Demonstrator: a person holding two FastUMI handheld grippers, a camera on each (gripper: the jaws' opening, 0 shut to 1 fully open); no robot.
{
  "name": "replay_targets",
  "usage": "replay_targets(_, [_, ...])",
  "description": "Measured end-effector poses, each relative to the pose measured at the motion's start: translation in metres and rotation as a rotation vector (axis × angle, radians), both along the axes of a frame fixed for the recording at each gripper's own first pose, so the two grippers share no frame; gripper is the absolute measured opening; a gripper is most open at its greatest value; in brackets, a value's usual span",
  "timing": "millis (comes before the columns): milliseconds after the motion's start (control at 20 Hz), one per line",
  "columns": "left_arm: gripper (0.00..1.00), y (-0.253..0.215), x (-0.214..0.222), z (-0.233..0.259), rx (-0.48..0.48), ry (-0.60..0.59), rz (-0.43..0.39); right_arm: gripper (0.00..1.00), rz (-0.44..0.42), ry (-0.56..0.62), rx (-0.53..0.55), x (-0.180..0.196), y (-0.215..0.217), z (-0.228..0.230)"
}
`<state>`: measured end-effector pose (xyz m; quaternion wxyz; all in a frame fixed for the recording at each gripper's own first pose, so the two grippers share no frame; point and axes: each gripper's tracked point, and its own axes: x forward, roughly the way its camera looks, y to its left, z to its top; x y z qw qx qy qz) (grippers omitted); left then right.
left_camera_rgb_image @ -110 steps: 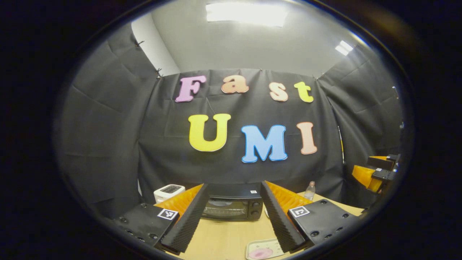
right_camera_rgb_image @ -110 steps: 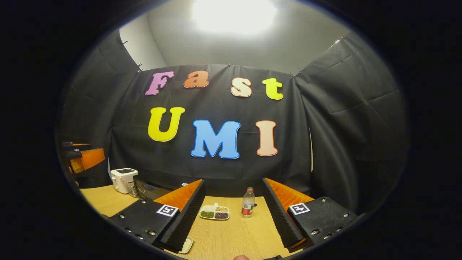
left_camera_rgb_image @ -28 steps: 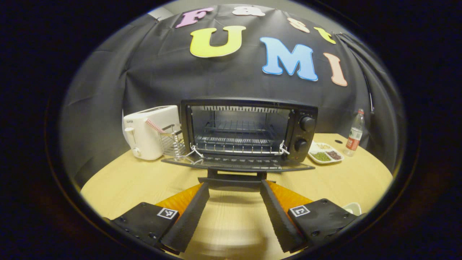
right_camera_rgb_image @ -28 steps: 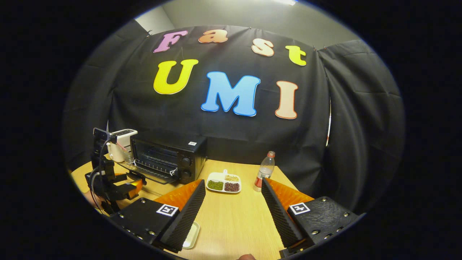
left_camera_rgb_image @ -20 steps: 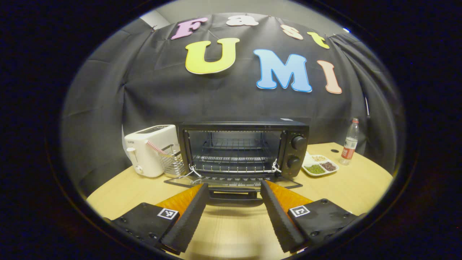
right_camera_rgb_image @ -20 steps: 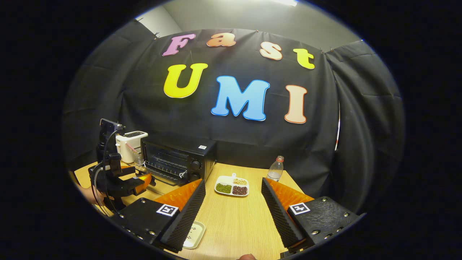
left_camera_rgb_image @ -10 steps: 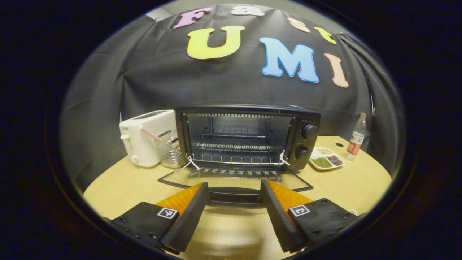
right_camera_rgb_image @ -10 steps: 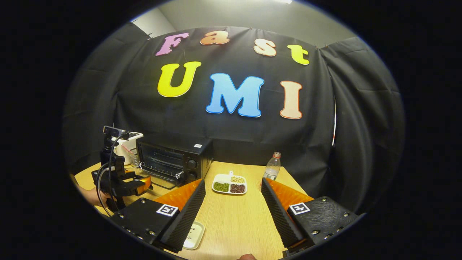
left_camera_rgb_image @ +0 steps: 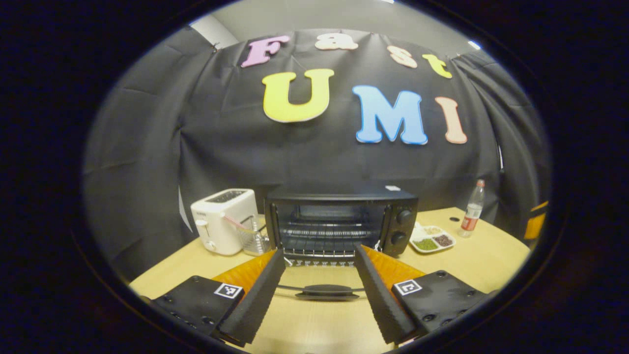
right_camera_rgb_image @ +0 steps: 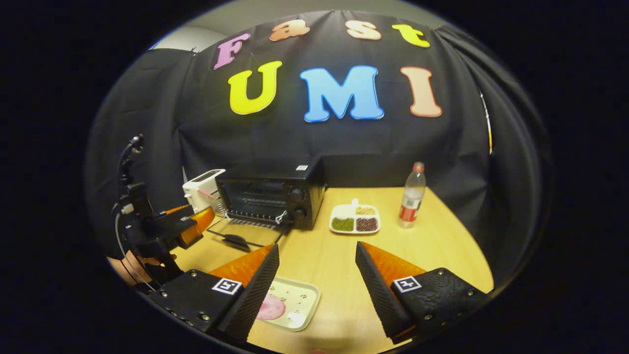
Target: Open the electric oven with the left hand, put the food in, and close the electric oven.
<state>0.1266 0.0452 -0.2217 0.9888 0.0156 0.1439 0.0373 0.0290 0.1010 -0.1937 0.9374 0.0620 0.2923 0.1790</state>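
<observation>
In the left gripper view, the left gripper (left_camera_rgb_image: 319, 290) has its jaws spread wide with nothing between them, held level just above the tabletop (left_camera_rgb_image: 491, 255). Directly ahead lies the lowered oven door (left_camera_rgb_image: 322, 282), its dark handle (left_camera_rgb_image: 327, 293) framed between the two fingers but not touched. Behind it stands the electric oven (left_camera_rgb_image: 341, 221), open, its wire rack visible inside.

In the right gripper view, the right gripper (right_camera_rgb_image: 317, 287) also has its jaws wide apart and empty, tilted down over the tabletop. A pale tray (right_camera_rgb_image: 295, 302) holding a pink piece of food (right_camera_rgb_image: 271, 308) lies just beside its left finger, which partly covers it. Farther left, a hand (right_camera_rgb_image: 142, 260) grips the other tool, mostly cut off by the edge. A divided dish (right_camera_rgb_image: 355, 220) and a bottle (right_camera_rgb_image: 412, 195) stand right of the oven, a white toaster (left_camera_rgb_image: 223, 221) on its left.
</observation>
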Motion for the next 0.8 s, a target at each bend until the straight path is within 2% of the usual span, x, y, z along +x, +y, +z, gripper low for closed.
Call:
replay_targets(100, [0.96, 0.004, -0.016, 0.037, 0.012, -0.055, 0.008, 0.96, 0.030, 0.097, 0.054, -0.006, 0.007, -0.017])
replay_targets(150, [0.92, 0.006, -0.024, 0.054, 0.018, -0.078, 0.014, 0.96, 0.042, 0.143, 0.081, -0.009, 0.010, -0.025])
replay_targets(250, [0.91, 0.010, -0.040, 0.081, 0.024, -0.117, 0.027, 0.96, 0.069, 0.242, 0.131, -0.019, 0.016, -0.039])
replay_targets(300, [0.96, 0.012, -0.046, 0.092, 0.026, -0.131, 0.036, 0.96, 0.083, 0.290, 0.155, -0.021, 0.020, -0.048])
replay_targets(350, [0.96, 0.013, -0.054, 0.100, 0.024, -0.140, 0.042, 0.96, 0.095, 0.341, 0.179, -0.024, 0.024, -0.056])
replay_targets(400, [0.91, 0.014, -0.060, 0.106, 0.020, -0.143, 0.044, 0.96, 0.107, 0.398, 0.206, -0.028, 0.029, -0.064])
replay_targets(500, [1.00, 0.016, -0.071, 0.116, 0.022, -0.149, 0.049, 0.98, 0.114, 0.513, 0.243, -0.037, 0.033, -0.078])
replay_targets(550, [0.96, 0.018, -0.078, 0.118, 0.027, -0.152, 0.054, 0.99, 0.111, 0.559, 0.260, -0.039, 0.035, -0.087])
replay_targets(800, [1.00, 0.031, -0.101, 0.109, 0.035, -0.116, 0.105, 0.98, 0.089, 0.733, 0.325, -0.046, 0.038, -0.119])
